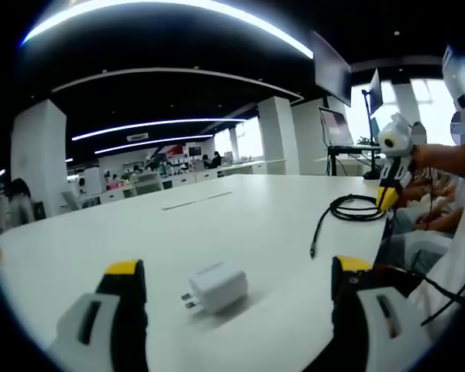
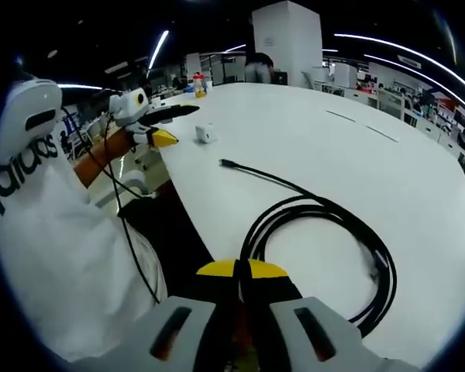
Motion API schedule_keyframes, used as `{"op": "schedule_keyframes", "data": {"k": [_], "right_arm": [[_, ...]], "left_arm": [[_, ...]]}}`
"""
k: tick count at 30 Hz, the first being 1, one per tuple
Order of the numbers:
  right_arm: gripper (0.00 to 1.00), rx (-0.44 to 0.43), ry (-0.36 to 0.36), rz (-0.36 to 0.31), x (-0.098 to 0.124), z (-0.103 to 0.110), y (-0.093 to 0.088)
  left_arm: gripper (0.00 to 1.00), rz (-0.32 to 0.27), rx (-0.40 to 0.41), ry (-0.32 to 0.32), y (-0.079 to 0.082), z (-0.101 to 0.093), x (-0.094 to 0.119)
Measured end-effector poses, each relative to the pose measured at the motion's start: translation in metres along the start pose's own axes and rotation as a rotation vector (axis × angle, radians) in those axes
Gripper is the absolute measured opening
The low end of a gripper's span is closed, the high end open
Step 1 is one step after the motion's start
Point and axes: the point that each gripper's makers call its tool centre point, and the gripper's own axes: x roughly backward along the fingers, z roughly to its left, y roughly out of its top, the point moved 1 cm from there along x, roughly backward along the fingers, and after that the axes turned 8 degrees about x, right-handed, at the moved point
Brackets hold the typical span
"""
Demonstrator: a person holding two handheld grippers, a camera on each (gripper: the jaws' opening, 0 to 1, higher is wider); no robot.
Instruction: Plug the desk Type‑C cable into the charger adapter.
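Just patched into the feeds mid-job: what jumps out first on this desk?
The white charger adapter lies on the white table, prongs toward the camera, between the open jaws of the left gripper. In the right gripper view, the black Type-C cable lies coiled just ahead of the right gripper, whose yellow-tipped jaws are closed, with the cable's plug end stretched toward the adapter.

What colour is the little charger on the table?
White. The charger shows best in the left gripper view, between the claw tips.

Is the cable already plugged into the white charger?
No, the black cable lies coiled on the table, its free plug end bare and well apart from the white charger.
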Motion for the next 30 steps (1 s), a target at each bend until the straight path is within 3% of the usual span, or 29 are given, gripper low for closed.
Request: {"op": "schedule_keyframes", "data": {"k": [5, 14, 21, 25, 30], "right_arm": [[0.02, 0.021, -0.005, -0.023, 0.001, 0.000, 0.005], [0.06, 0.011, -0.010, -0.128, 0.008, -0.006, 0.018], [0.11, 0.085, -0.039, -0.186, 0.007, -0.014, 0.031], [0.13, 0.167, -0.043, -0.218, 0.001, -0.014, 0.041], [0.13, 0.200, -0.029, -0.217, -0.010, -0.015, 0.047]], "left_arm": [[1.00, 0.001, 0.002, -0.002, -0.001, 0.000, 0.001], [0.99, 0.013, 0.000, -0.010, -0.003, 0.000, 0.000], [0.97, 0.026, -0.018, -0.032, -0.003, 0.002, -0.002], [0.91, 0.035, -0.045, -0.063, -0.002, 0.001, -0.003], [0.81, 0.061, -0.076, -0.105, -0.003, 0.006, -0.005]]}}
